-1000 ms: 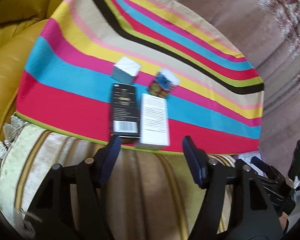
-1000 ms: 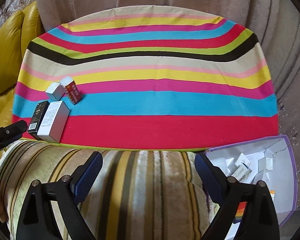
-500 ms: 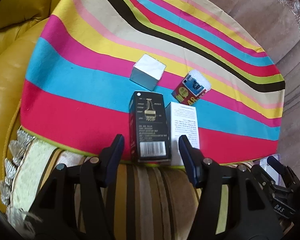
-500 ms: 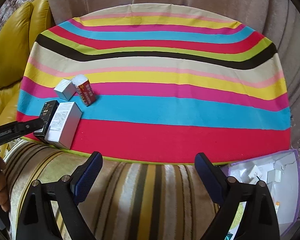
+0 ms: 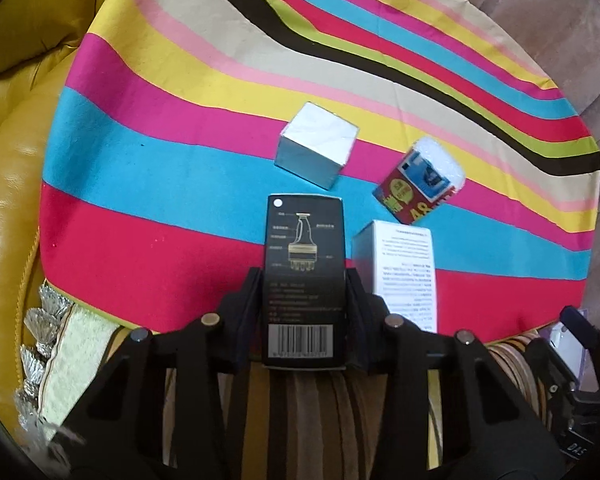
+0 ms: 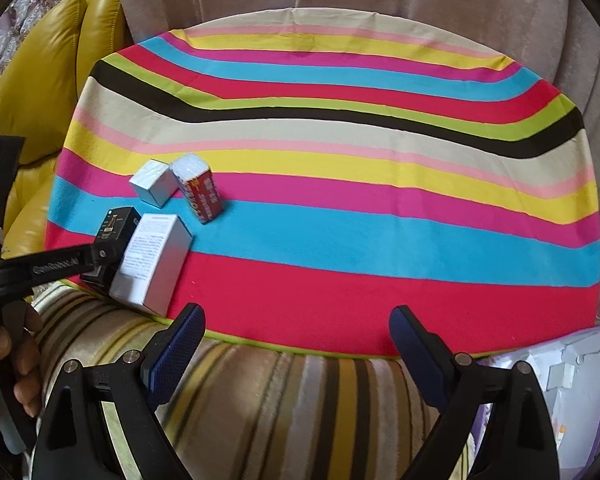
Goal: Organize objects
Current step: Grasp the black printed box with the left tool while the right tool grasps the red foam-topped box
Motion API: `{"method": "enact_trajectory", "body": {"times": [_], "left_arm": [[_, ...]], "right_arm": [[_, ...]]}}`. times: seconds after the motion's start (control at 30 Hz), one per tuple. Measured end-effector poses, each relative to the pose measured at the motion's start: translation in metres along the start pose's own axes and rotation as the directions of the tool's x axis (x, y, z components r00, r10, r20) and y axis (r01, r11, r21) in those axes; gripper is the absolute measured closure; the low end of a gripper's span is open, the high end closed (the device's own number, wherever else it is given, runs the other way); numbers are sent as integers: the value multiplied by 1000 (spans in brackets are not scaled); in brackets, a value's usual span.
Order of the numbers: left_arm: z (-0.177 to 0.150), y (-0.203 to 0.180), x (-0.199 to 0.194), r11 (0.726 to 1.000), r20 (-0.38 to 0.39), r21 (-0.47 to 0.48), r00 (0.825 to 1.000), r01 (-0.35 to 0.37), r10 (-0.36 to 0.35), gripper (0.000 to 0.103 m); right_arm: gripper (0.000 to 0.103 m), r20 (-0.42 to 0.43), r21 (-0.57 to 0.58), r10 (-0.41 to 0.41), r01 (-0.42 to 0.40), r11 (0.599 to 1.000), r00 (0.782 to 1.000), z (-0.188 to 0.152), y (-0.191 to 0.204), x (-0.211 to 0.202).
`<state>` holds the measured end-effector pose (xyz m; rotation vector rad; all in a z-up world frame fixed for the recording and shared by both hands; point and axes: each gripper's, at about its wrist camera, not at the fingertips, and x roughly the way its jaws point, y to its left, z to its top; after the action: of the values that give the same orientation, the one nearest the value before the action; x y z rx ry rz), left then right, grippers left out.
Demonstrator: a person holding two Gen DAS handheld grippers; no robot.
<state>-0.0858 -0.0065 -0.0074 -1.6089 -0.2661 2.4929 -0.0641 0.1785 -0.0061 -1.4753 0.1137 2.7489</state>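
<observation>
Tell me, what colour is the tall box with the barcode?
Black box, with pale print and a white barcode label; clearest in the left wrist view.

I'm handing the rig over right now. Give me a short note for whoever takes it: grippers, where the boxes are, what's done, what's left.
Left gripper: jaws closing around the black box, pads at its sides, box not lifted.
Right gripper: open, empty, over the cloth's near edge.
On the striped cloth: white printed box beside the black one, silver cube, red box.
Purple-edged bin at right holds small white boxes.
Left: all four boxes; the bin is probably their destination.
</observation>
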Motion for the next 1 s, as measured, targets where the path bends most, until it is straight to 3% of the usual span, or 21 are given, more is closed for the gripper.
{"method": "enact_trajectory", "body": {"times": [0.53,0.8,0.9,1.0], "left_arm": [[-11,7,-6,998,69,-58,997,32,-28,60],[-11,7,-4,997,78,-69,996,44,-38,60],[-11,8,-4,996,81,-70,996,46,-40,60],[-12,8,-4,996,82,-70,996,46,-40,60]], "right_arm": [[8,80,-110,116,-107,988,990,62,52,39],[8,63,-187,140,-126,974,988,84,73,73],[15,40,-196,133,-123,973,990,88,75,85],[31,5,-187,134,-131,974,991,89,74,96]]}}
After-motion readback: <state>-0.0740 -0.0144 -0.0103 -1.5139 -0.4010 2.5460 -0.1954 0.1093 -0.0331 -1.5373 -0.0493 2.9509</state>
